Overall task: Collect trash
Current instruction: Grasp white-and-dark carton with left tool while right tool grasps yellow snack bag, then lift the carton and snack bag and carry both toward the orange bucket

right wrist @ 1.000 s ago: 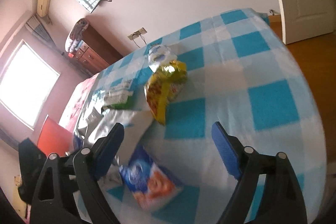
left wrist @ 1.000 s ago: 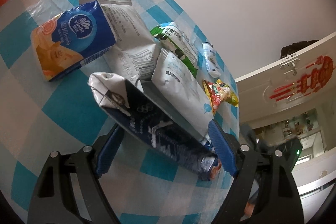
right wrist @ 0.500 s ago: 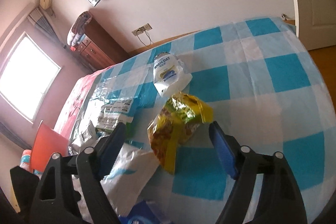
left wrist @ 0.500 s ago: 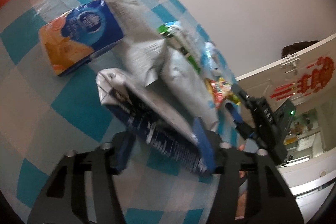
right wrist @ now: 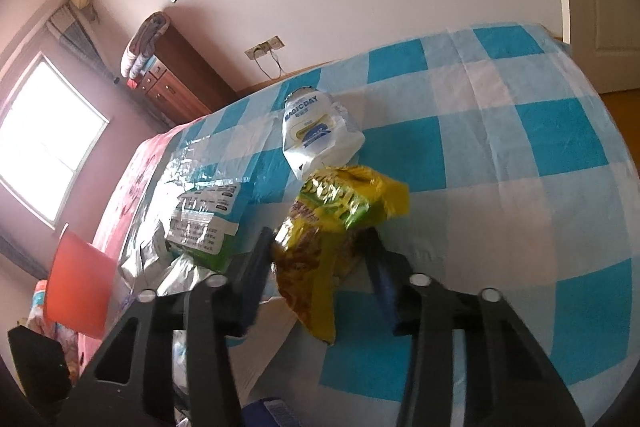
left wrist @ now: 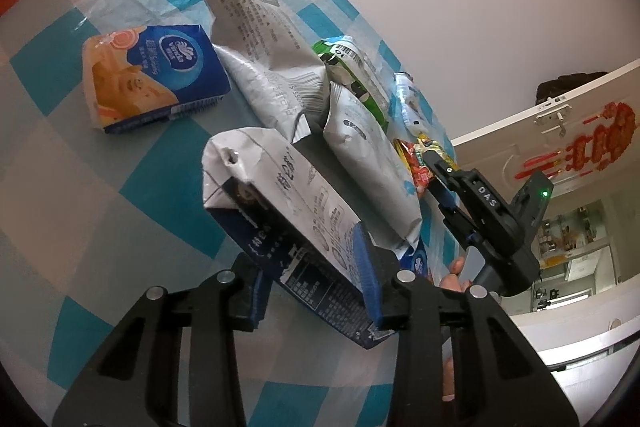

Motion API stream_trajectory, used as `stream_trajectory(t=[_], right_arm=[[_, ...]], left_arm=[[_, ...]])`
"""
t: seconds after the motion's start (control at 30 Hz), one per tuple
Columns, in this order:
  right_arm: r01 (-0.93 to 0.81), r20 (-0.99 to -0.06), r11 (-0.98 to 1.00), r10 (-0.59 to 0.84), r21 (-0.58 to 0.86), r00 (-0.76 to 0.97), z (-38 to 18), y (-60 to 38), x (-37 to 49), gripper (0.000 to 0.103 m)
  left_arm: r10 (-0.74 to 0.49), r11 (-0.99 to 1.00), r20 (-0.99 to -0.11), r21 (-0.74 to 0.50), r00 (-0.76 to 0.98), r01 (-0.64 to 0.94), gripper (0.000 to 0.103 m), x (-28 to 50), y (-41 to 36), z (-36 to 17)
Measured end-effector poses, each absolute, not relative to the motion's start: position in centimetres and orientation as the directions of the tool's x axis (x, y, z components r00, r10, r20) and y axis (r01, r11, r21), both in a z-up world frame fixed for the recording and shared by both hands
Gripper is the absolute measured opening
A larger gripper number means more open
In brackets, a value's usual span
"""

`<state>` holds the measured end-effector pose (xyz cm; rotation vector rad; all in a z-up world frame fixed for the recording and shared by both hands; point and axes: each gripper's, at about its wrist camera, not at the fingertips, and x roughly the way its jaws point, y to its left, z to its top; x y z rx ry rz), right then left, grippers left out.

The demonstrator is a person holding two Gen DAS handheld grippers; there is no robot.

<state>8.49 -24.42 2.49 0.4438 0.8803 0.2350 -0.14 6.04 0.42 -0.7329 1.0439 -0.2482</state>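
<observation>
L wrist view: left tongs (left wrist: 316,285) at bottom center, jaws have just been closing and now clamp the near end of a navy/white carton (left wrist: 288,223), blue pads pressed on both its sides; carton runs up-left from the tongs, far end crumpled, looks slightly raised off the blue/white check tablecloth (left wrist: 80,155). Behind it, mid frame: two grey-white foil bags (left wrist: 260,67) overlapping, green/white wrapper (left wrist: 352,75) to their right, blue/orange tissue pack (left wrist: 152,75) lying apart at left. Right tongs' body shows at right edge of this view, reaching to a red/yellow snack bag near frame center-right; a fingertip of the person (left wrist: 456,267) visible under it. R wrist view: right tongs (right wrist: 316,275) at bottom center, jaws have just been closing, now narrow w/ yellow snack bag (right wrist: 336,223) pinched between the pads, bag crumpled, its tail hanging toward frame bottom. White MAGICDAY pouch (right wrist: 316,131) just above it on the cloth, touching or nearly so, can't tell. Green/white wrapper + silver foil at left center. Red item (right wrist: 76,287) at lower left edge.
</observation>
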Motion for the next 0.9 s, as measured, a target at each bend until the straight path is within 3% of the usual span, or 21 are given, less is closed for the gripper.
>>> stream_trajectory(t=[0.17, 0.33, 0.9], right_arm=[[-0.017, -0.696, 0.916, 0.317, 0.401, 0.644, 3.0, -23.3, 7.6, 0.028], [0.005, -0.688, 0.916, 0.298, 0.402, 0.662, 3.1, -23.3, 6.8, 0.022], [0.028, -0.628, 0.897, 0.287, 0.442, 0.723, 5.8, -23.4, 1.5, 0.019]], left_arm=[[-0.524, 0.742, -0.681, -0.660, 0.511, -0.119, 0.035, -0.5, 6.0, 1.0], [-0.536, 0.742, -0.666, -0.664, 0.518, -0.086, 0.032, -1.2, 6.0, 1.7], [-0.568, 0.737, -0.624, -0.676, 0.537, -0.005, 0.026, -2.9, 6.9, 2.8]])
